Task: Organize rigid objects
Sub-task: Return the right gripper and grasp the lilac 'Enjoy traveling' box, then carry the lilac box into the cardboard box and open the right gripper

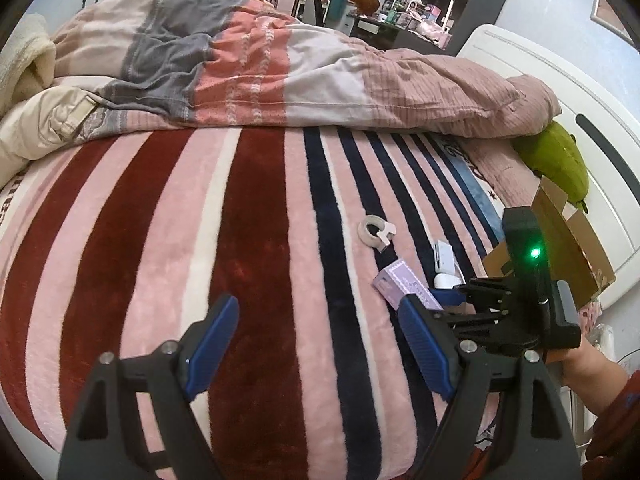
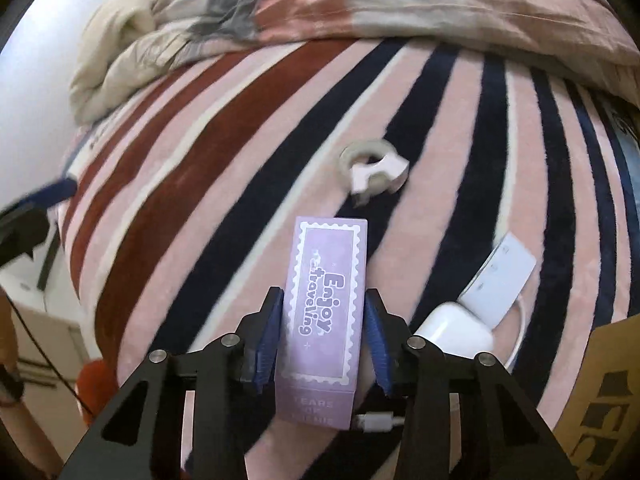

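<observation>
Here, line by line:

Right gripper (image 2: 324,336): its blue pads sit either side of the purple box (image 2: 324,312), the left pad touching the box's side and the right pad (image 2: 376,344) at or just off the other side; it looks clamped on the box, though the right-hand contact is hard to confirm.

Purple box: long and lilac, printed "Enjoy traveling", lying lengthwise between the fingers on the striped blanket (image 2: 224,136); in the left wrist view it shows as a small lilac slab (image 1: 404,286) just ahead of the right gripper (image 1: 444,300).

Left gripper (image 1: 316,344): jaws spread wide with nothing between them, hovering above the red and pink stripes.

Cardboard box (image 1: 560,236): open, brown, at the right edge of the bed next to the white headboard (image 1: 560,92); its inside is not visible from either camera, so its contents cannot be told. A corner with dark print shows in the right wrist view (image 2: 608,400).

Tape roll (image 2: 372,170): pale ring with a white dispenser piece attached, on the blanket just beyond the purple box's far end.

White adapter (image 2: 500,276): flat, with a cable, right of the purple box.

White case (image 2: 456,332): rounded, touching the adapter's near end, just beside the right finger.

Quilt (image 1: 248,64): bunched across the far side of the bed.

Green plush (image 1: 560,160): against the headboard, behind the cardboard box.
</observation>
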Demonstrator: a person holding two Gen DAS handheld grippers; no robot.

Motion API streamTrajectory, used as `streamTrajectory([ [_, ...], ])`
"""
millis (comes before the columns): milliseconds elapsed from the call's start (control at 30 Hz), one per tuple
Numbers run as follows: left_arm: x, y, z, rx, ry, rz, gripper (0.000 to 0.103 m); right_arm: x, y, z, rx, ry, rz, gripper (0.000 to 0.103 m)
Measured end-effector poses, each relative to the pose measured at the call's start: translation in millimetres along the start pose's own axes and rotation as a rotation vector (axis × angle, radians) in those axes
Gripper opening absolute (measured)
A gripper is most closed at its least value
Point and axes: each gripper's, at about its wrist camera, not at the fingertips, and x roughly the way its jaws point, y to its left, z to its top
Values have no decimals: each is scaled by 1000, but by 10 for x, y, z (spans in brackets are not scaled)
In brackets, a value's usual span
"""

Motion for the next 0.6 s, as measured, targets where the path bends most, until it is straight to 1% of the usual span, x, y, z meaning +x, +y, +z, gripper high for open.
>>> streamTrajectory([
  [67, -12, -42, -5, 8, 5, -13, 80, 58, 13, -24, -13, 34, -2, 36],
  [100, -24, -69, -6, 12, 7, -24, 80, 54, 16, -35, -22, 32, -4, 36],
  [133, -36, -102, -6, 17, 8, -30, 80, 24, 23, -56, -33, 18, -7, 33],
  [233, -82, -210, 25, 29, 4, -47, 80, -125, 50, -66, -58, -16, 19, 33],
  [267, -107, -256, 41, 34, 0, -63, 80, -224, 83, -59, -80, -36, 26, 33],
  [367, -199, -459, 157, 49, -16, -141, 80, -582, 205, -56, -157, -87, 66, 33],
  [467, -308, -745, 316, 87, -44, -220, 80, -1014, 294, -46, -212, -126, 152, 33],
  [600, -377, -1177, 533, 132, -77, -300, 79, -1622, 256, -94, -275, -210, 171, 33],
])
